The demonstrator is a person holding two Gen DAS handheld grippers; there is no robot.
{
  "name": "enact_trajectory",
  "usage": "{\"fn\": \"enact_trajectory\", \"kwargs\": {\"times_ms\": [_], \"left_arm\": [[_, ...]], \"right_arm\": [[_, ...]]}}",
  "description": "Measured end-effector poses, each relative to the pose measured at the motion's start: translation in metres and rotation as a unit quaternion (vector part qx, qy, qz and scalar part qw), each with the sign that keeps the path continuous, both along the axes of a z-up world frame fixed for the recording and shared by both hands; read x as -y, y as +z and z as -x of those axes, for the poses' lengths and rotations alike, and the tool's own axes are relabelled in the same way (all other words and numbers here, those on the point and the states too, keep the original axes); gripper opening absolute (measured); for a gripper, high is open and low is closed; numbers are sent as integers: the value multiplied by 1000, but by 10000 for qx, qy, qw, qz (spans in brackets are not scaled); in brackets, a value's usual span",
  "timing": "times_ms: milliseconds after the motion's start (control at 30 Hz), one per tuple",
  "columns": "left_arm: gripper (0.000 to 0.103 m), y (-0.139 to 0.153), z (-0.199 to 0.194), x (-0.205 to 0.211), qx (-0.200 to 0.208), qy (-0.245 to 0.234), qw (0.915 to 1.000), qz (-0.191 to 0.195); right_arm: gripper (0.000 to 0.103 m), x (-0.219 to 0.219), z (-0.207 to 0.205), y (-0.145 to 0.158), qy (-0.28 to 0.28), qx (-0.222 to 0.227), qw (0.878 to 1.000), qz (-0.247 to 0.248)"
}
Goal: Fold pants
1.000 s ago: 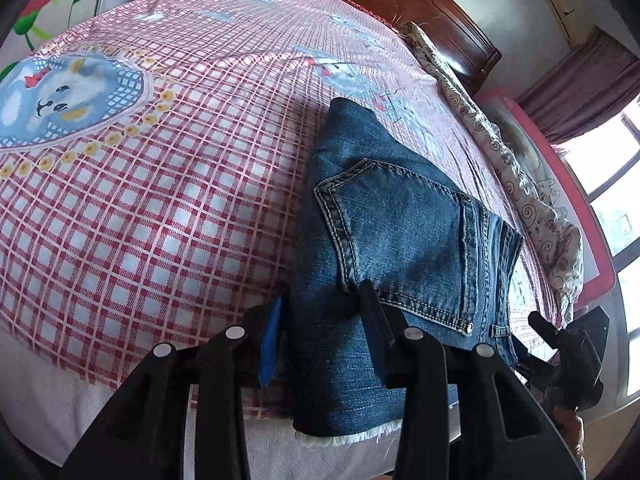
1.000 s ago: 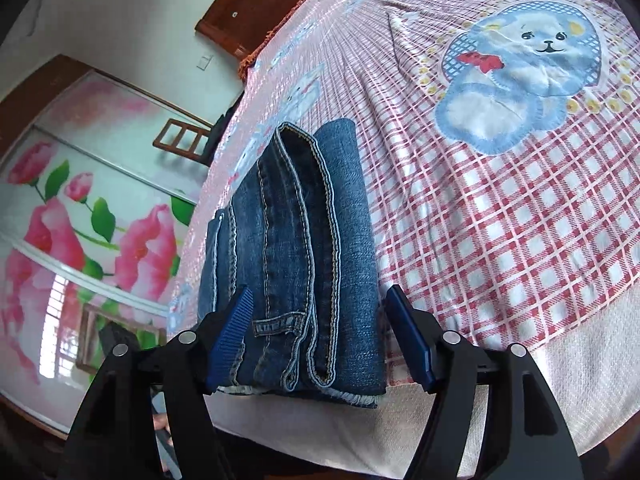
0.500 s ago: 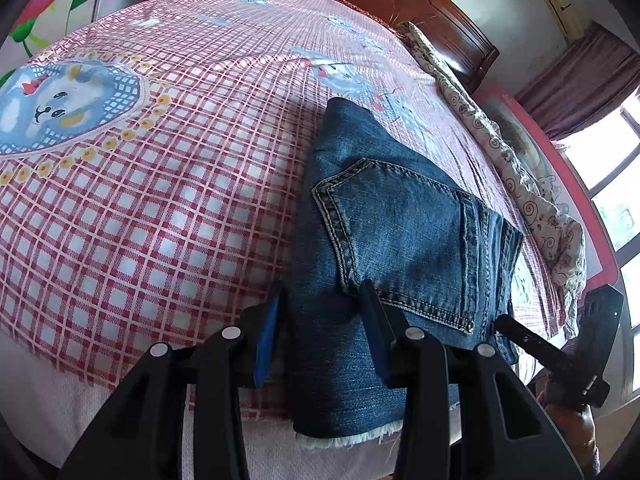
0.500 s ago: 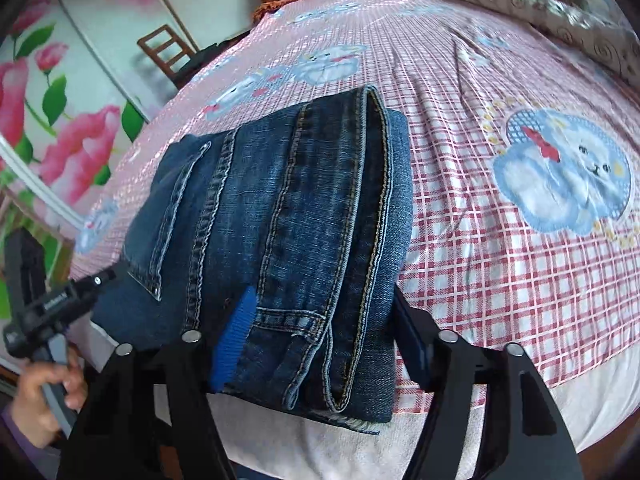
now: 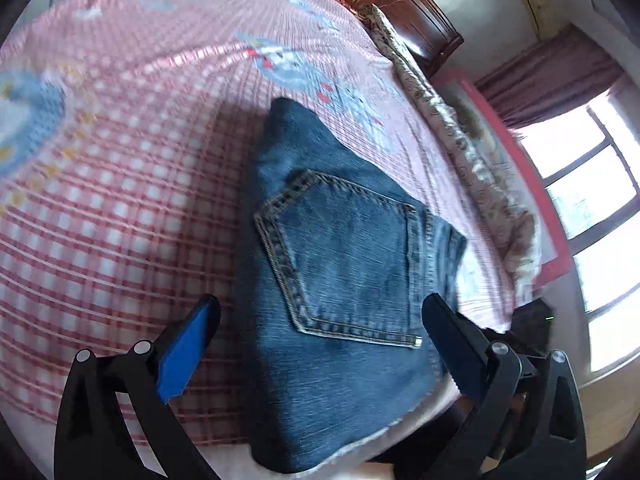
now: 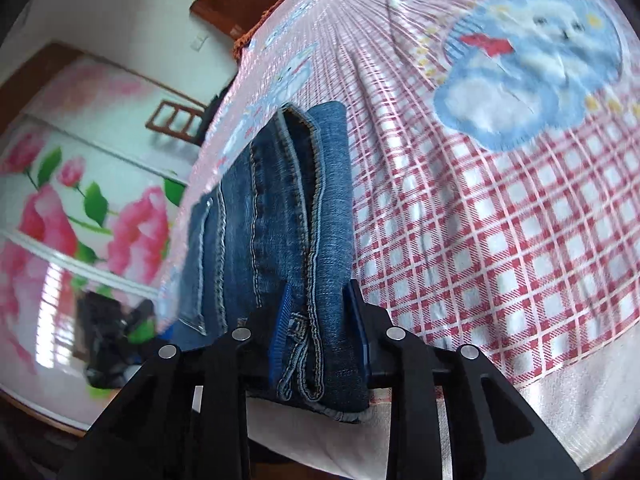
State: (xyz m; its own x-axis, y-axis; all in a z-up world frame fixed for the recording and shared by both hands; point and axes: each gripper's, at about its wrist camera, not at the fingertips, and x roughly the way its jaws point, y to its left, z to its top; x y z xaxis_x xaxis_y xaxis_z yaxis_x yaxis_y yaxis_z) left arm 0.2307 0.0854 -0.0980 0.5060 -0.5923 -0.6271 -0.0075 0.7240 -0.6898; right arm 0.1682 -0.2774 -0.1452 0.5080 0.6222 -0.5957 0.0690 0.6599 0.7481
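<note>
The folded blue jeans lie as a thick stack near the front edge of the bed, back pocket facing up. My left gripper is open, its fingers standing wide on either side of the stack's near end without pinching it. In the right wrist view the jeans show their stacked folded edges. My right gripper is shut on the near end of the jeans, its blue pads pressing the layers from both sides.
The bed carries a red and white checked cover with a blue bear print. A wooden headboard and a patterned quilt roll lie at the far side. A window is on the right; a flowered wardrobe stands beside the bed.
My left gripper has opened from a pinch on the jeans to wide apart. My right gripper has closed onto the jeans' folded end, and its view has swung back.
</note>
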Motion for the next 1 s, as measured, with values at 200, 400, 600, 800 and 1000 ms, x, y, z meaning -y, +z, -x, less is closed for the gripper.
{"fn": "enact_trajectory", "kwargs": {"times_ms": [200, 400, 600, 800, 1000], "left_arm": [[101, -9, -18, 6, -121, -594, 9970, 488], [101, -12, -30, 11, -321, -833, 9939, 640], [69, 5, -22, 43, -72, -725, 9932, -904], [24, 11, -12, 23, -133, -132, 9959, -881], [18, 47, -14, 26, 364, -137, 9922, -1183]], "right_arm": [[31, 4, -12, 0, 434, 256, 9975, -497], [42, 3, -30, 1, 567, 263, 9971, -439], [26, -19, -38, 22, 1072, 302, 9903, 835], [19, -44, -37, 55, 1229, 496, 9745, 1812], [18, -53, -44, 92, 1411, 864, 9643, 2068]]}}
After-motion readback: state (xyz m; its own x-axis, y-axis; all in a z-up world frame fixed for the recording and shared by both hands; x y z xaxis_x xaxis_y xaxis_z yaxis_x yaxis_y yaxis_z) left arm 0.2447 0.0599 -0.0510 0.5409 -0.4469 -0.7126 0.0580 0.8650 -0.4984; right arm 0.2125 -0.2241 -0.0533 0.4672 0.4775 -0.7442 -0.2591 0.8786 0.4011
